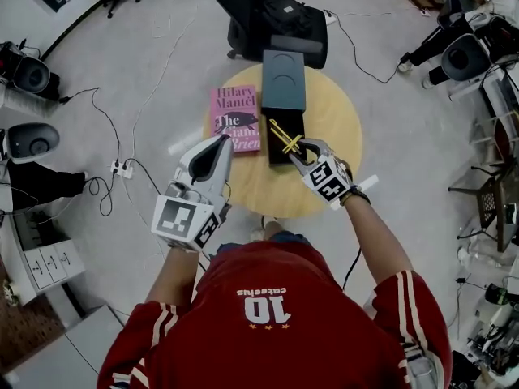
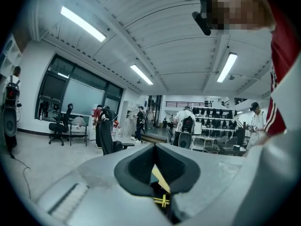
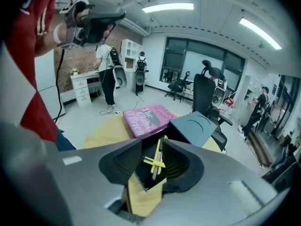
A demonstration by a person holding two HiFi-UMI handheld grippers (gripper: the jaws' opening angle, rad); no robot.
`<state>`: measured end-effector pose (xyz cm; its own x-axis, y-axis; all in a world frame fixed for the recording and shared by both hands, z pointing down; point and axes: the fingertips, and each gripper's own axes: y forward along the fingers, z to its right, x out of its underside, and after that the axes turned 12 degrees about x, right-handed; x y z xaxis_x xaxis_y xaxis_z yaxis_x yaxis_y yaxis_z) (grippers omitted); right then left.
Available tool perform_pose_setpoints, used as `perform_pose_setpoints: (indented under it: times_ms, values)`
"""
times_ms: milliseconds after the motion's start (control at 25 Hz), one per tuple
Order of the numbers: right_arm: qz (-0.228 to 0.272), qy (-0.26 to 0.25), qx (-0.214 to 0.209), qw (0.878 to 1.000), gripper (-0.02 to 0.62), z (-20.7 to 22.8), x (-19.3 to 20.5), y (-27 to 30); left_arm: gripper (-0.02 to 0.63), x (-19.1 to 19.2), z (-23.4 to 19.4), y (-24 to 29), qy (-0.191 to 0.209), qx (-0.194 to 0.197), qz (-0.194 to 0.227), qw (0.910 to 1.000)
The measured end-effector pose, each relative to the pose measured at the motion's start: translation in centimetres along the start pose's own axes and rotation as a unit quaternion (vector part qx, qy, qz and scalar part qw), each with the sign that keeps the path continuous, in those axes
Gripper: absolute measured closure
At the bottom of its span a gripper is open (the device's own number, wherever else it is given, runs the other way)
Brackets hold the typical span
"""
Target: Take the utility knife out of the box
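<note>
- The utility knife point(image 1: 285, 137) is lying inside the open box point(image 1: 277, 151) on the counter point(image 1: 334, 112)
- The right claw point(image 1: 297, 154) is hovering just over it, jaws spread and empty, probably lining up a pinch
- The left claw point(image 1: 221, 142) is idling aside, clenched on nothing, leaving room

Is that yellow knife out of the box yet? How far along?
The box is already open, its lid behind it. The right gripper, jaws open, is aimed at the utility knife, which lies in the box. Gripping and lifting it out remain. The left gripper is shut, aside.
</note>
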<state>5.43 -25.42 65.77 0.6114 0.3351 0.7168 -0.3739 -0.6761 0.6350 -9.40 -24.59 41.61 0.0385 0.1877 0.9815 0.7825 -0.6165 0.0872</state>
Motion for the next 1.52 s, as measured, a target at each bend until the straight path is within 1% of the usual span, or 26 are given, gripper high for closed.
perform_pose_setpoints:
  times_ms: [160,320,600,800,1000,1240,1360,1520]
  values:
    - [-0.028,-0.043,-0.020,0.999,0.465,-0.8,2.0,2.2,0.603,0.8,-0.6,0.2,-0.006,-0.005,-0.010,0.9999]
    - [-0.057,-0.103,-0.038,0.992,0.460,-1.3,4.2,4.3,0.603,1.5,-1.6,0.3,-0.011,-0.015,-0.021,0.9996]
    - [-0.094,-0.195,-0.071,0.974,0.460,-2.1,7.1,6.8,0.603,2.0,-2.7,0.6,-0.009,-0.022,-0.036,0.9991]
    - [-0.103,-0.253,-0.084,0.958,0.459,-2.7,8.2,7.7,0.603,2.2,-3.4,0.6,-0.009,-0.028,-0.039,0.9988]
    - [-0.112,-0.273,-0.094,0.951,0.459,-3.3,8.2,8.6,0.603,2.4,-4.0,0.4,-0.010,-0.035,-0.043,0.9984]
    - [-0.124,-0.313,-0.095,0.937,0.460,-3.5,8.8,9.8,0.603,2.4,-4.7,-0.1,-0.015,-0.043,-0.040,0.9982]
    - [-0.130,-0.318,-0.098,0.934,0.460,-3.6,8.8,10.2,0.603,2.7,-4.9,-0.3,-0.018,-0.046,-0.040,0.9979]
    - [-0.137,-0.318,-0.106,0.932,0.487,-4.0,8.7,10.3,0.603,2.9,-5.2,-0.6,-0.022,-0.051,-0.041,0.9976]
